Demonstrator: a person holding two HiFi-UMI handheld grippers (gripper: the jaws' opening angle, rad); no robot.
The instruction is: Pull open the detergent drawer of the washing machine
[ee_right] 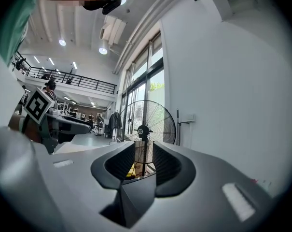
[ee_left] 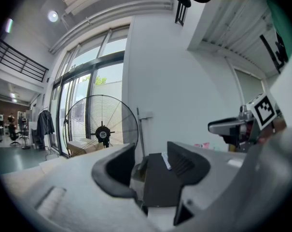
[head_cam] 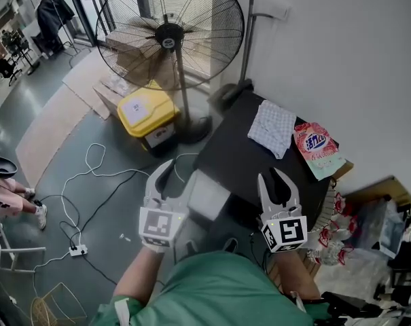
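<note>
The washing machine (head_cam: pixel 242 158), biggest item in shot, filled centre right of the head view with its dark top. The pedestal fan (head_cam: pixel 170 32) stood just behind it at upper centre. What I took for the detergent drawer (head_cam: pixel 208 194), a pale grey block, jutted from the machine's near-left corner at frame centre. It seemed part way out, but I could not confirm that. The left gripper (head_cam: pixel 170 174) hung just left of it, fingers spread and pinching nothing; its own view showed the machine's top through the gap. The right gripper (head_cam: pixel 278 184) sat lower right near the machine's front edge, fingers parted by a narrow gap, holding nothing. Risks, as I judged them: neither gripper had the drawer, so a close placed off its edge could slip on the smooth front. A hard yank might jolt the machine and slide the cloth (head_cam: pixel 272 128) and detergent bag (head_cam: pixel 318 148) off the top. Containers: cardboard boxes (head_cam: pixel 127 43) behind the fan, contents unseen; yellow-lidded bin (head_cam: pixel 147 113) on the floor at centre left, lid shut, contents hidden; drawer compartments not visible; bag, opened or sealed I could not tell.
</note>
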